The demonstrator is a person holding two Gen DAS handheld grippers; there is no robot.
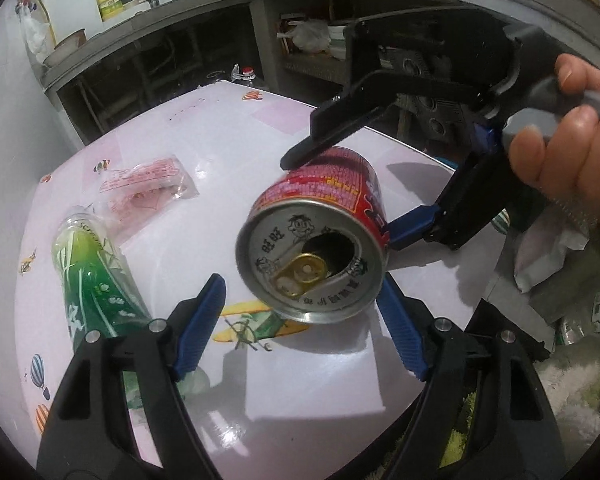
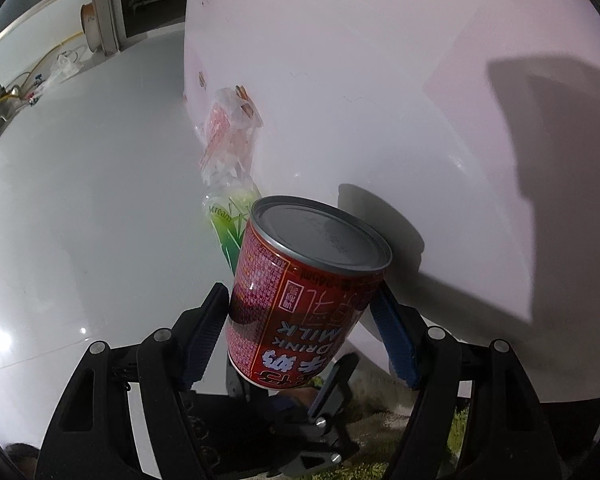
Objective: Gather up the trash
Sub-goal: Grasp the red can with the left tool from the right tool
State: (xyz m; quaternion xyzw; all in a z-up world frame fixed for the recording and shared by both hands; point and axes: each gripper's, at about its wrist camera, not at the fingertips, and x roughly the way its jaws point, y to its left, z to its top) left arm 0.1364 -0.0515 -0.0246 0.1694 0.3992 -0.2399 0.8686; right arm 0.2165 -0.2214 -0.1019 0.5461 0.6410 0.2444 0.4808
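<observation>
A red milk-drink can is held above the table, its opened top facing the left wrist camera. My right gripper is shut on the can; in the right wrist view the can sits between the blue pads, bottom end away from me. My left gripper is open and empty, its pads on either side just below the can. A green plastic bottle lies on the table to the left, with a clear pink-printed wrapper beyond it. Both also show in the right wrist view, the bottle and the wrapper.
The table has a pale pink cartoon-print cover. A grey counter with shelves runs behind it. Crumpled white paper and clutter lie off the table's right side. A green rug lies on the floor below.
</observation>
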